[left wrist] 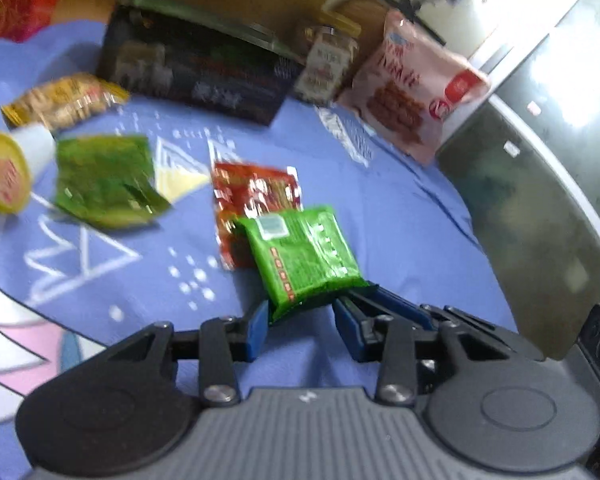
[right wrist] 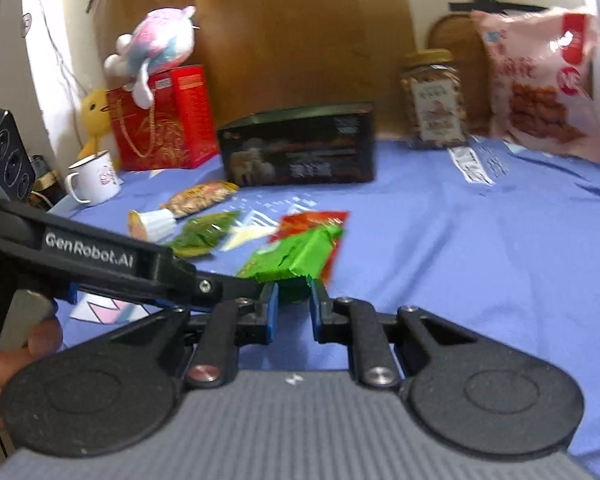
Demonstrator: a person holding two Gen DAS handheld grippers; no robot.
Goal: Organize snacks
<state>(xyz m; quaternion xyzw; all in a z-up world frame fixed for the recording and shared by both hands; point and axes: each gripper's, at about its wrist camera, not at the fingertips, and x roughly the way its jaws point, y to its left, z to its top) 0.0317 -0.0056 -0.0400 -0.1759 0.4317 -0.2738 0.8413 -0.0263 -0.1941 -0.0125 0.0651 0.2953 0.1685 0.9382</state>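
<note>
A bright green snack packet (left wrist: pixel 306 258) lies partly on a red packet (left wrist: pixel 256 196) on the blue tablecloth. My left gripper (left wrist: pixel 300 316) has its blue pads on either side of the packet's near end. In the right wrist view the same green packet (right wrist: pixel 292 258) sits between my right gripper's (right wrist: pixel 294 300) fingers, and the left gripper (right wrist: pixel 100 260) reaches in from the left. Whether either gripper presses the packet is unclear. A darker green packet (left wrist: pixel 104 180), a yellow peanut bag (left wrist: pixel 64 100) and a yellow-lidded cup (left wrist: pixel 8 168) lie to the left.
A black box (right wrist: pixel 300 144), a nut jar (right wrist: pixel 434 100) and a pink snack bag (right wrist: pixel 540 80) stand along the back. A red gift bag (right wrist: pixel 160 120), plush toys (right wrist: pixel 152 52) and a white mug (right wrist: pixel 94 178) stand at back left. A steel surface (left wrist: pixel 540 160) borders the cloth.
</note>
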